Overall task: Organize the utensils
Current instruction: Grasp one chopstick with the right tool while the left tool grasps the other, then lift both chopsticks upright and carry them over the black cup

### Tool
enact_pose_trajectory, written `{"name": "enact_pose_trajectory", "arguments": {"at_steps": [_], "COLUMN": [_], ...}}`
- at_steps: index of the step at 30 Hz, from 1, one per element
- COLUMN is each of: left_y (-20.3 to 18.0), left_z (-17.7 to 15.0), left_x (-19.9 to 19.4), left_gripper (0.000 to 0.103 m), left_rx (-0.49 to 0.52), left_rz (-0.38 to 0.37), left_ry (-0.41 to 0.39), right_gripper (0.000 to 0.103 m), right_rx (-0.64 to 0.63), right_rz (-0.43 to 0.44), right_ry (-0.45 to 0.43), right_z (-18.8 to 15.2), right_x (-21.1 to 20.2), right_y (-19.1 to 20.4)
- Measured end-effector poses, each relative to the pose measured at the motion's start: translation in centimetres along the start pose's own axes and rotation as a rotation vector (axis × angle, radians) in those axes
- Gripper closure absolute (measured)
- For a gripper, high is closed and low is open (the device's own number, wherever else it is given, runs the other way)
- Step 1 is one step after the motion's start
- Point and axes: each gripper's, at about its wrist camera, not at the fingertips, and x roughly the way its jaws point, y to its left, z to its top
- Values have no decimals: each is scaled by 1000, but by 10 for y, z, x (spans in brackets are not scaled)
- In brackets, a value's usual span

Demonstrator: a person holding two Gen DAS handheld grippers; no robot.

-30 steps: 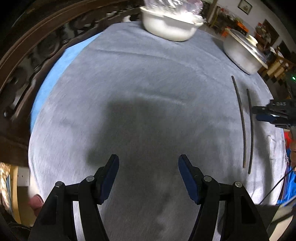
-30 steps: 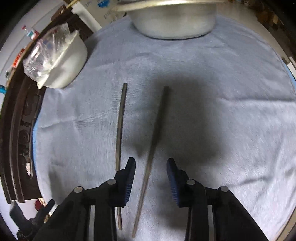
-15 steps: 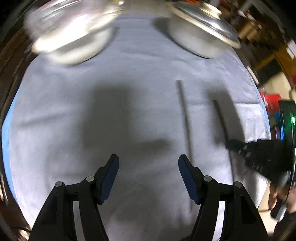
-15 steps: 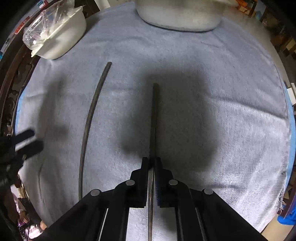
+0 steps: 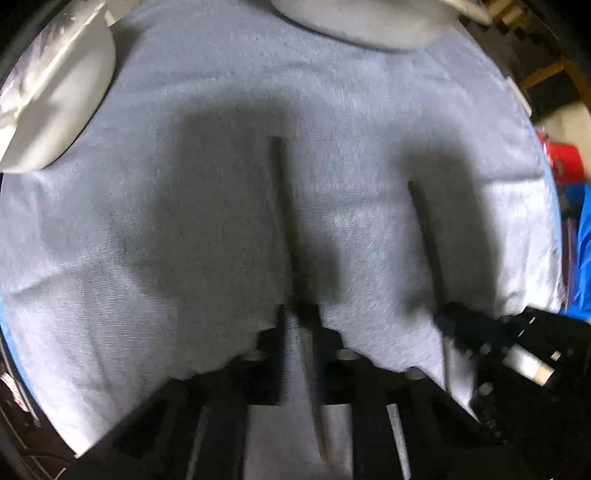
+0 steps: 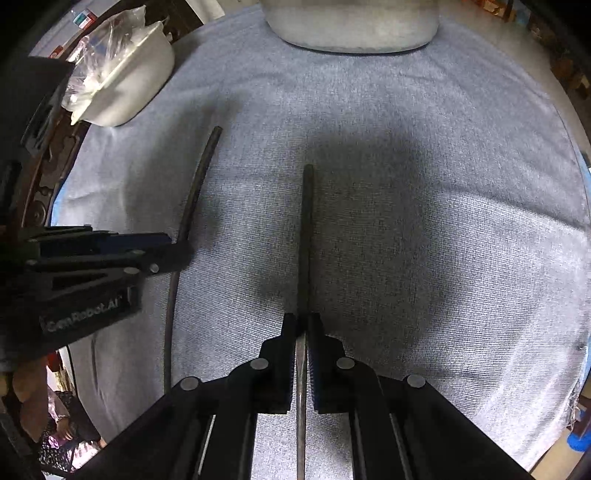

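Each gripper is closed on one chopstick: left gripper point(image 6: 177, 251) on the left chopstick point(image 6: 192, 199), right gripper point(image 6: 302, 325) on the right chopstick point(image 6: 305, 236), over the grey cloth point(image 6: 424, 229).

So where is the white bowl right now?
The white bowl sits at the far left edge of the grey cloth, left of the metal pot, beyond both chopsticks.

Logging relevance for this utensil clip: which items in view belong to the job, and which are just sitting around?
Job: left chopstick, clamped by left gripper; right chopstick, clamped by right gripper.
Bystanders: white bowl with plastic; metal pot; grey cloth.
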Motion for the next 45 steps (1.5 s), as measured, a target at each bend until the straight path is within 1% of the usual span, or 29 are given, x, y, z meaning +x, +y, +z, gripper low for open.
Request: {"name": "enact_pose_trajectory", "arguments": {"at_steps": [2,3,6,8,10,14,16,18,20,22,24,25,28,30,33,35,37,39,41,45], "left_y": [6,9,21,31,38,39,35,34,39,54,64,68,86,94,102,103,103,101,98,102], "left_z": [-8,-13,-29,-39,-43,-43,-44,-47,-54,-74,-90,-96,-125,-143,-170,-189,-207,-218,-233,-236], "left_x": [1,3,6,8,10,11,11,9,7,-4,-10,-13,-26,-34,-49,-61,-77,-94,-108,-128], "left_gripper": [98,98,98,97,97,97,97,97,98,98,98,98,98,98,98,98,98,98,98,98], "left_rx": [36,68,137,158,167,162,171,162,134,107,73,60,5,-27,-60,-82,-98,-114,-127,-152], "left_rz": [-9,2,53,76,86,100,111,100,79,90,104,106,120,117,134,135,155,164,179,193], "left_ry": [43,63,107,137,170,175,160,133,100,56,-7,-32,-136,-184,-274,-332,-398,-463,-527,-624], "right_gripper": [95,95,95,95,95,94,94,94,94,96,96,96,96,96,96,96,96,96,96,96], "right_rx": [-11,-21,-43,-59,-66,-73,-78,-63,-34,-10,5,21,57,86,113,118,123,129,135,149], "right_rz": [-8,-13,-25,-37,-54,-89,-110,-113,-99,-92,-92,-72,-52,-32,-3,6,15,23,34,54], "right_ry": [12,21,53,86,118,180,187,172,141,125,98,78,28,-13,-65,-92,-120,-148,-174,-227], "right_z": [-1,-10,-13,-15,-10,4,13,13,7,-5,-15,-21,-38,-47,-61,-76,-78,-85,-97,-116], "right_x": [1,5,6,7,9,16,22,22,18,12,7,4,-5,-13,-28,-40,-48,-55,-72,-89], "right_y": [4,9,15,16,19,30,39,40,35,28,25,21,14,10,8,6,10,13,4,7]}}
